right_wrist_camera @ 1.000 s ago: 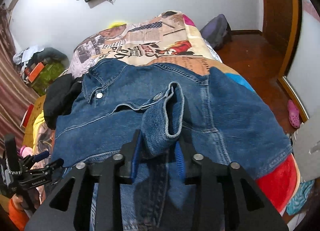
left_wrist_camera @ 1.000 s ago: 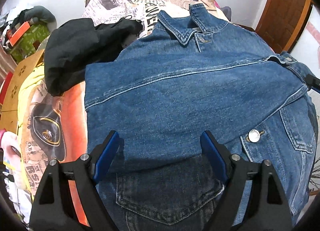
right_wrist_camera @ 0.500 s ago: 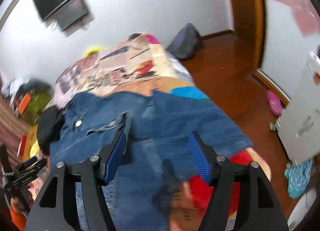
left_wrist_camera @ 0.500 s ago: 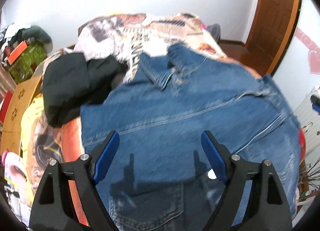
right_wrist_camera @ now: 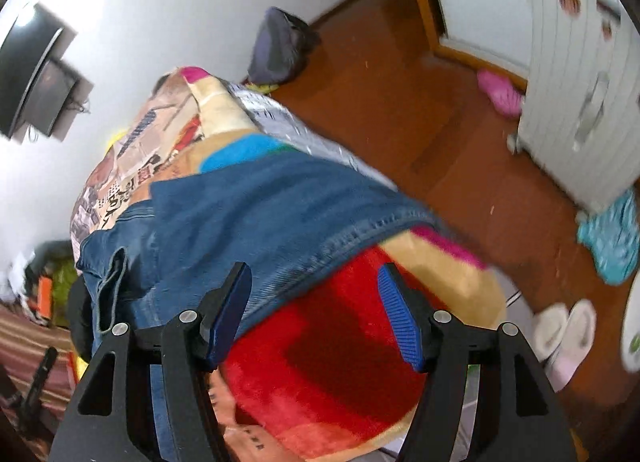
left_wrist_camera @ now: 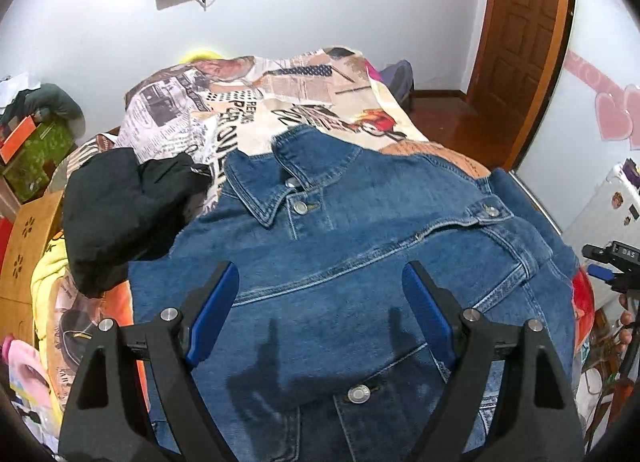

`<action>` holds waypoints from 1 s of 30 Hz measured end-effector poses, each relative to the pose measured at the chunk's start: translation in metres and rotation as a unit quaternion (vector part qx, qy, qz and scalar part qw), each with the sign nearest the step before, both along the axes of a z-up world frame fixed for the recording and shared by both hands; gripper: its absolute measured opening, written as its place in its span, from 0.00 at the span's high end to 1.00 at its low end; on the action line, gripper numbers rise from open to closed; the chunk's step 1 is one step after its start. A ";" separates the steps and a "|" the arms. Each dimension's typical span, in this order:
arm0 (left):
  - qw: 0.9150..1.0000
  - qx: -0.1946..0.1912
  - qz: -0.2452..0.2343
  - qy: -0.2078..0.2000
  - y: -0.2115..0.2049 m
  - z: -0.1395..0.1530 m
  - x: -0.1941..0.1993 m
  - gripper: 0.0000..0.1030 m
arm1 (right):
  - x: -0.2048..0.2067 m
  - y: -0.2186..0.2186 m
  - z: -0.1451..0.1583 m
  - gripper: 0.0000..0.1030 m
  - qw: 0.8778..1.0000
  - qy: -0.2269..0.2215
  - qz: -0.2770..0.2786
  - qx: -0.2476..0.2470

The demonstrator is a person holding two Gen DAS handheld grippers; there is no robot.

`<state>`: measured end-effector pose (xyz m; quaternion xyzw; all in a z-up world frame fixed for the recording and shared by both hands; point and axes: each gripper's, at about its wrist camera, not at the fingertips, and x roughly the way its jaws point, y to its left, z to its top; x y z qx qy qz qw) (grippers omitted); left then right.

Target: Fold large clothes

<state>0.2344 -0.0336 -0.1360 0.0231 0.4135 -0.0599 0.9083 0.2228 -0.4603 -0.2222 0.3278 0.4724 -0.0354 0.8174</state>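
A blue denim jacket [left_wrist_camera: 352, 262] lies front up on the bed, collar toward the far wall, with a sleeve folded across its chest. My left gripper [left_wrist_camera: 320, 310] is open and empty above the jacket's lower half. My right gripper [right_wrist_camera: 316, 314] is open and empty, over the jacket's right edge [right_wrist_camera: 248, 222] and the red part of the blanket [right_wrist_camera: 332, 374]. The right gripper also shows at the right edge of the left wrist view [left_wrist_camera: 612, 266].
A black garment [left_wrist_camera: 120, 214] lies left of the jacket on the newspaper-print blanket [left_wrist_camera: 256, 114]. A wooden door [left_wrist_camera: 520, 46] stands at the right. A white cabinet [right_wrist_camera: 580, 74], slippers [right_wrist_camera: 560, 326] and a dark bag [right_wrist_camera: 280, 46] are on the wooden floor.
My right gripper has let go of the jacket's sleeve cuff, opened and swung right toward the bed's edge. My left gripper has lifted back from the jacket, still open.
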 end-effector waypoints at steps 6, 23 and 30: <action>1.000 -0.002 0.009 0.018 0.001 -0.012 0.004 0.19 | 0.012 -0.004 -0.012 0.37 1.000 0.004 0.002 0.023; 0.998 -0.024 0.051 0.033 0.030 -0.020 0.005 0.19 | 0.043 -0.012 -0.027 0.70 0.999 -0.003 -0.029 0.021; 0.998 -0.021 0.053 0.032 0.037 -0.021 -0.001 0.19 | 0.038 -0.002 0.016 0.88 0.998 -0.053 -0.021 -0.007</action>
